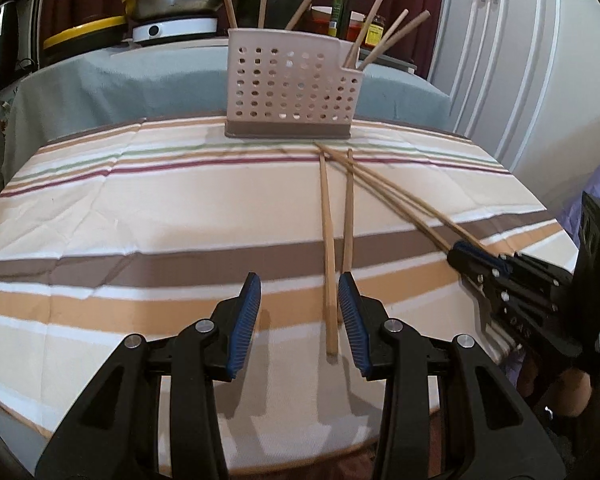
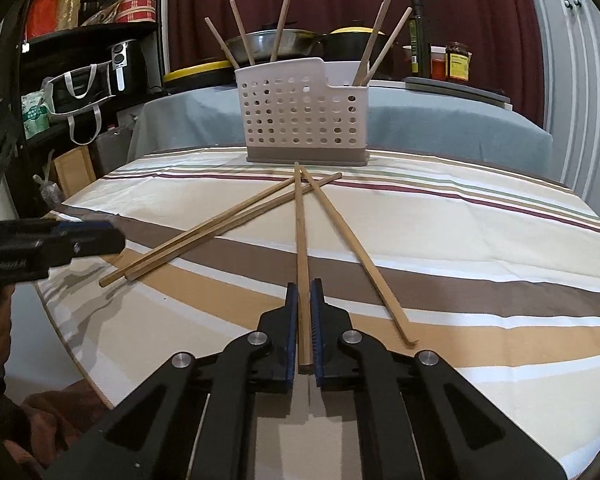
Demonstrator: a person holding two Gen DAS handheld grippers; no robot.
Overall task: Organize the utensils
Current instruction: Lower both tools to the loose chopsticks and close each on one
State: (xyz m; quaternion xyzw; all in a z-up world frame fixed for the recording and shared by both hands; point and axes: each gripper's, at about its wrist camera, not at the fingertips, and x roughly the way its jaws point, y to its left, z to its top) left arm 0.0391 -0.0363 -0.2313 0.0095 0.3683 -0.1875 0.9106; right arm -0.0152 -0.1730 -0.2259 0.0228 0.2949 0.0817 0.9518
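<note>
A perforated white utensil holder (image 1: pixel 292 88) (image 2: pixel 304 116) stands at the far side of the striped tablecloth with several wooden chopsticks upright in it. Several more chopsticks lie fanned out in front of it. My right gripper (image 2: pixel 304 292) is shut on the near end of one chopstick (image 2: pixel 301 232), which points straight at the holder; another chopstick (image 2: pixel 352 248) lies just to its right. My left gripper (image 1: pixel 300 284) is open, and a chopstick (image 1: pixel 329 272) lies between its fingers, close to the right pad (image 1: pixel 350 312). A second chopstick (image 1: pixel 349 216) lies beside it. The right gripper (image 1: pixel 466 254) shows at the table's right edge.
Behind the round table (image 1: pixel 100 208) a counter under a grey cloth (image 1: pixel 120 76) holds pans, bottles and jars. A black shelf (image 2: pixel 84 60) with bags and appliances stands on the left, and a white cabinet (image 1: pixel 520 60) on the right. The left gripper (image 2: pixel 112 240) hovers by the table's left edge.
</note>
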